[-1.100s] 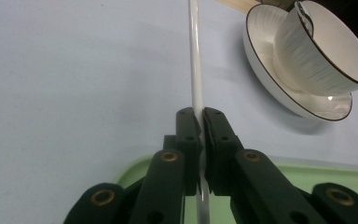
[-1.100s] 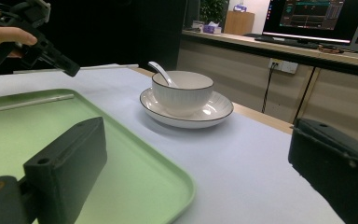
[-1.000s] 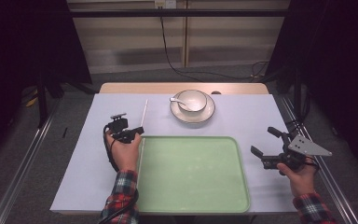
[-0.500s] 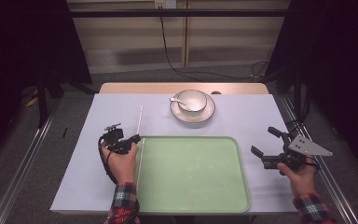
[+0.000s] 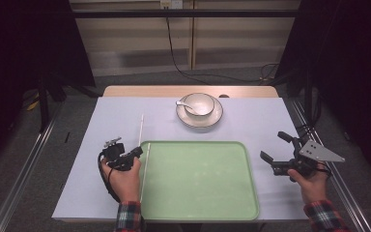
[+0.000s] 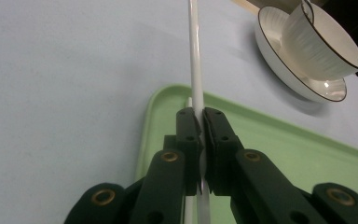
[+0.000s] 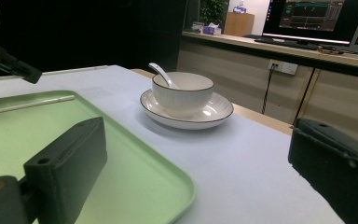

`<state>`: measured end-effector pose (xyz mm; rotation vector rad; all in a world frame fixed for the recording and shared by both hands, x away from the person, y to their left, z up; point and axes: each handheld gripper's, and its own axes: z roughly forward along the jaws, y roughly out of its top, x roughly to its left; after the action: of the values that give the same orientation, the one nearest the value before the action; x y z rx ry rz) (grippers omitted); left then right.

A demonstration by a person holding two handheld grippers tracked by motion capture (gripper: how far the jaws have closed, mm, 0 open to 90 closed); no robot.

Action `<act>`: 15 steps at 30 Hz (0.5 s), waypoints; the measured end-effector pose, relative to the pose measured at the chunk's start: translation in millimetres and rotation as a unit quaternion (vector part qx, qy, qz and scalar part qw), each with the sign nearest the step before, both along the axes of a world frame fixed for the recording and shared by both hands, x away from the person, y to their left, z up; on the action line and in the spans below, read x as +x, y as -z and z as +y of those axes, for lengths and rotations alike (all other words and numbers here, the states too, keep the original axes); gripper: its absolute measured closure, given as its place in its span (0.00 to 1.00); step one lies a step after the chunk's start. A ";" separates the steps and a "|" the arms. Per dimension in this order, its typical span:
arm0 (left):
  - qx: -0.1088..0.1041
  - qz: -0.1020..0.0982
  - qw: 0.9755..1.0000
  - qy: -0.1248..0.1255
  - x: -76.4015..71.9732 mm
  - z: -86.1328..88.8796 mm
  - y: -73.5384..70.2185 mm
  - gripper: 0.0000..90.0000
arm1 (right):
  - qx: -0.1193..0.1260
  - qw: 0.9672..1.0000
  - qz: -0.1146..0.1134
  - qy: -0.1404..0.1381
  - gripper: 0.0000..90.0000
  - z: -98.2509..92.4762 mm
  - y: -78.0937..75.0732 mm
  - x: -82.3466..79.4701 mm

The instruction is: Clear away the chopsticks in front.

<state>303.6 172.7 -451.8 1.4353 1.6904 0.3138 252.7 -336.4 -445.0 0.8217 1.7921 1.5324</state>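
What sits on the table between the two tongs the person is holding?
In the high view, the green tray lies between the left tongs and the right tongs. One white stick rests along its left edge.

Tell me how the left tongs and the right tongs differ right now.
The left tongs are shut on a thin white stick; the right tongs stand open, holding nothing. The left tongs sit at the green tray's left edge, while the right tongs sit off its right side. The right tongs carry a grey three-cornered plate; I see none on the left. Both are black and hand-held.
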 end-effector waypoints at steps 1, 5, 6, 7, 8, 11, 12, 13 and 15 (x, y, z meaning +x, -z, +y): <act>-0.003 0.001 1.000 0.000 -1.6 0.1 0.1 0.95 | 0.000 1.000 0.000 0.000 0.04 0.0 0.0 0.1; 0.005 -0.004 1.000 0.000 -9.4 4.7 0.2 0.95 | -0.001 1.000 -0.002 0.001 0.04 0.2 0.0 0.2; 0.001 -0.007 1.000 -0.004 -11.6 4.9 0.1 0.95 | -0.001 1.000 -0.003 0.001 0.04 0.2 0.0 0.4; 0.007 -0.010 1.000 -0.005 -13.9 5.8 0.5 0.95 | -0.001 1.000 -0.003 0.001 0.04 0.4 0.0 0.5; 0.002 -0.009 1.000 -0.005 -16.0 5.4 0.7 0.95 | -0.002 1.000 -0.004 0.000 0.04 0.2 -0.1 0.6; 0.007 -0.013 1.000 -0.004 -21.1 6.9 1.6 0.95 | -0.002 1.000 -0.003 0.001 0.04 0.4 -0.1 0.6; 0.011 -0.011 1.000 -0.005 -22.5 8.1 1.8 0.95 | -0.002 1.000 -0.004 0.001 0.04 0.3 -0.2 0.5; 0.003 -0.012 1.000 -0.007 -23.8 7.8 2.4 0.95 | -0.002 1.000 -0.003 0.002 0.04 0.3 -0.2 0.3; 0.013 -0.007 1.000 -0.007 -26.8 8.7 3.0 0.95 | -0.002 1.000 -0.002 0.002 0.04 0.4 -0.2 0.1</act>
<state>276.8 181.4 -454.8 1.4377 1.6910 0.3531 252.9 -336.0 -444.8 0.8193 1.7875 1.5268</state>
